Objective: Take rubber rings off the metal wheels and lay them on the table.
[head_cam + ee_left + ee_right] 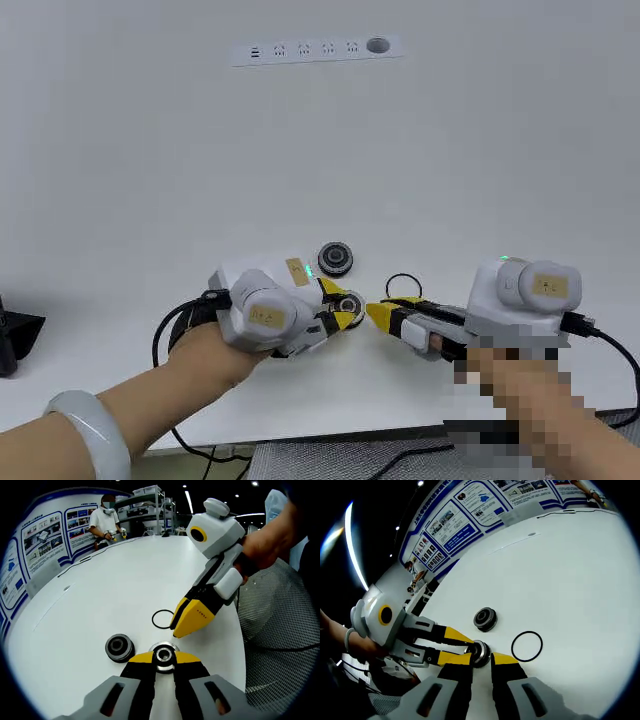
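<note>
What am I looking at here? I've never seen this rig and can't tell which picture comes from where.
No robot here: a person holds a hand tool with two yellow-tipped jaws in each hand. The head view looks down from the person's headset at a white table. The two round pictures come from cameras riding on the tools. The left gripper has its jaws shut on a metal wheel. The right gripper points at it from close by; whether its jaws are open is unclear. On the table lie a second wheel, a loose black rubber ring and, farther back, a power strip.
</note>
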### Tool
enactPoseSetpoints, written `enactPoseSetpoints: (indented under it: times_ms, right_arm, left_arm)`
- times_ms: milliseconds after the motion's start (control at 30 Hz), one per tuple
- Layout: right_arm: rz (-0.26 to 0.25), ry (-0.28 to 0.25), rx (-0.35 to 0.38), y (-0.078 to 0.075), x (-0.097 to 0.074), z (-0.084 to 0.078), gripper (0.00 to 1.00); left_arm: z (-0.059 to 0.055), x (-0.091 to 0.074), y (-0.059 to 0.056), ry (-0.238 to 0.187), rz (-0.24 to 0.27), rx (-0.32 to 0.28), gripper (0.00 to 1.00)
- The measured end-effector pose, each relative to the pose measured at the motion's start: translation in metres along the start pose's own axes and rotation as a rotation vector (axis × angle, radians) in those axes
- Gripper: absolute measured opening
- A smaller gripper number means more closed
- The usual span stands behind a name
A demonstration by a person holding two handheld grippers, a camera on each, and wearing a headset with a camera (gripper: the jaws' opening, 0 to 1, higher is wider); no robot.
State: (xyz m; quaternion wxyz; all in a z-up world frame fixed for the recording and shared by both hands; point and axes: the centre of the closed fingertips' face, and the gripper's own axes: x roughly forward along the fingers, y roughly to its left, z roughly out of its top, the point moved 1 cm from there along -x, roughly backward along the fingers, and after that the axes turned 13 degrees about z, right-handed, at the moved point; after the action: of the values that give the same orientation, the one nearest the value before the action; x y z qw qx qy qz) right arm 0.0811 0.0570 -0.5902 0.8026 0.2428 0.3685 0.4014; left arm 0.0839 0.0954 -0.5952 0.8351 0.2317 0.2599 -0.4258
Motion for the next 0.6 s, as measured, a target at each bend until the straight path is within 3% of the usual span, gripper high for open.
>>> enactPoseSetpoints:
  times_ms: [400, 600]
  right_arm:
    - [0.013, -0.003, 0.068, -0.0044, 0.0067, -0.0061, 0.16]
    - [0.030, -0.017, 0.142, -0.0049, 0.0087, -0.0087, 0.16]
  left_arm:
    - [-0.0009, 0.0005, -0.0002, 0.001, 0.002, -0.007, 0.13]
    - [-0.0011, 0.0006, -0.0005, 0.000, 0.005, -0.011, 0.13]
